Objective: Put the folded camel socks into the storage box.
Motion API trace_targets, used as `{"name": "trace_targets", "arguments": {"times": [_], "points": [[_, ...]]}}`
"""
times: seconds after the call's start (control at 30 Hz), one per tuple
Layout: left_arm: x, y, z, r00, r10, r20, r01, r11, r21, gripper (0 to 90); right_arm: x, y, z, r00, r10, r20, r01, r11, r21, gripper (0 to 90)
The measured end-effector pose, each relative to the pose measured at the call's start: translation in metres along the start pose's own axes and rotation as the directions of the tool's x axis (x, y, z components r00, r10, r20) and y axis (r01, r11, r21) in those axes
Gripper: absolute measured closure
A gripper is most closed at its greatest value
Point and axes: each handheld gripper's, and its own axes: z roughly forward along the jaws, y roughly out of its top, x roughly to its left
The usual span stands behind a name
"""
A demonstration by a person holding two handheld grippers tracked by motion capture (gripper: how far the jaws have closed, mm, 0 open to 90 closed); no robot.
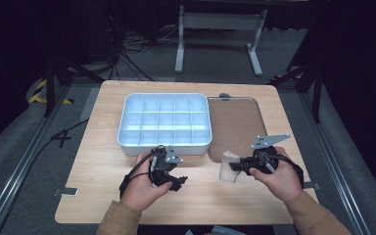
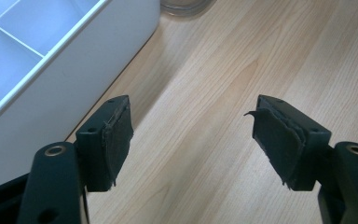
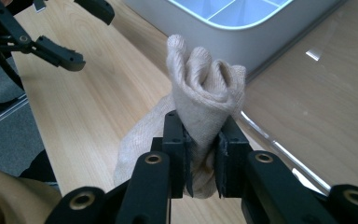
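High view: right claw (image 1: 236,165) is gripping a beige sock (image 1: 226,167) at the front edge of the brown tray (image 1: 235,122), over the wooden bench (image 1: 103,147). Sock is hanging off the bench, long axis roughly vertical, bunched top end at the pads, loose end drooping toward the bench. Left claw (image 1: 176,182) is sitting near the white divided organizer box (image 1: 165,120), just in front of it, well apart from the sock.

Left gripper view: left claw (image 2: 193,137) is standing wide with nothing between the pads, hovering over bare bench beside the box wall (image 2: 74,74).

Right gripper view: right claw (image 3: 204,156) is pinching the sock (image 3: 205,93) mid-body, jaws narrow on the fabric. Folded end is sticking up past the pads toward the box (image 3: 242,32); the rest is trailing down-left. Tray (image 3: 317,107) is lying to the right.
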Motion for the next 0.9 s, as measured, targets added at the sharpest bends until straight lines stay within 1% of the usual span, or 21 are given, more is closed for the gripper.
{"name": "trace_targets", "arguments": {"times": [0.17, 0.2, 0.27, 0.33, 0.37, 0.4, 0.43, 0.47, 0.5, 0.53, 0.57, 0.63, 0.7, 0.8, 0.87, 0.9], "points": [[0.000, 0.000, 0.001, 1.0000, 0.003, 0.008, -0.003, 1.0000, 0.005, 29.2, -0.007, 0.009, -0.003, 0.9999, -0.014, 0.001, 0.014, 1.000, -0.011, 76.8], [0.000, 0.000, 0.001, 1.0000, 0.001, 0.007, -0.001, 1.0000, -0.004, 29.1, -0.008, 0.011, -0.004, 0.9999, -0.010, 0.002, 0.010, 1.000, -0.015, 76.9], [0.000, 0.000, 0.000, 1.0000, 0.000, 0.003, 0.000, 1.0000, -0.002, 29.2, -0.010, 0.014, -0.005, 0.9999, -0.011, 0.009, 0.011, 1.000, -0.013, 76.9], [0.001, -0.001, -0.001, 1.0000, -0.005, 0.004, 0.005, 1.0000, -0.005, 29.2, -0.016, 0.019, -0.007, 0.9997, -0.016, 0.016, 0.016, 1.000, -0.017, 76.8], [0.001, -0.001, -0.001, 1.0000, -0.005, 0.004, 0.005, 1.0000, -0.005, 29.2, -0.016, 0.019, -0.007, 0.9997, -0.016, 0.016, 0.016, 1.000, -0.017, 76.8], [0.002, -0.001, -0.001, 1.0000, -0.005, 0.001, 0.005, 1.0000, -0.004, 29.2, -0.019, 0.022, -0.008, 0.9996, -0.015, 0.025, 0.016, 1.000, -0.017, 76.8], [0.002, -0.001, -0.001, 1.0000, -0.005, 0.001, 0.005, 1.0000, -0.004, 29.3, -0.019, 0.022, -0.008, 0.9996, -0.015, 0.025, 0.016, 1.000, -0.017, 76.8], [0.002, -0.001, -0.001, 1.0000, -0.009, -0.001, 0.009, 1.0000, -0.002, 29.3, -0.024, 0.028, -0.010, 0.9991, -0.022, 0.037, 0.022, 1.000, -0.018, 76.8], [0.002, -0.002, -0.001, 1.0000, -0.009, 0.001, 0.009, 1.0000, -0.003, 29.3, -0.026, 0.031, -0.011, 0.9990, -0.018, 0.040, 0.018, 1.000, -0.019, 76.8], [0.003, -0.002, -0.001, 1.0000, -0.007, -0.001, 0.007, 1.0000, -0.002, 29.3, -0.028, 0.033, -0.012, 0.9986, -0.023, 0.047, 0.024, 1.000, -0.019, 76.8], [0.003, -0.002, 0.000, 1.0000, -0.008, -0.002, 0.008, 1.0000, -0.001, 29.4, -0.029, 0.035, -0.013, 0.9987, -0.020, 0.046, 0.021, 1.000, -0.021, 76.8], [0.003, -0.002, -0.001, 1.0000, -0.008, -0.003, 0.008, 1.0000, 0.000, 29.5, -0.032, 0.039, -0.014, 0.9982, -0.031, 0.052, 0.032, 0.999, -0.022, 76.7], [0.003, -0.002, -0.001, 1.0000, -0.008, -0.001, 0.008, 1.0000, 0.001, 29.4, -0.034, 0.040, -0.014, 0.9978, -0.037, 0.054, 0.038, 0.999, -0.025, 76.7], [0.003, -0.002, -0.001, 1.0000, -0.006, -0.002, 0.006, 1.0000, 0.001, 29.4, -0.039, 0.043, -0.013, 0.9976, -0.040, 0.057, 0.042, 0.999, -0.028, 76.6], [0.004, -0.003, -0.002, 0.9999, -0.009, -0.004, 0.009, 1.0000, 0.002, 29.4, -0.043, 0.045, -0.013, 0.9975, -0.037, 0.060, 0.039, 0.999, -0.028, 76.6], [0.004, -0.003, -0.002, 0.9998, -0.018, 0.001, 0.018, 0.9998, 0.001, 29.4, -0.044, 0.046, -0.013, 0.9975, -0.038, 0.060, 0.040, 0.999, -0.031, 76.6]]}}
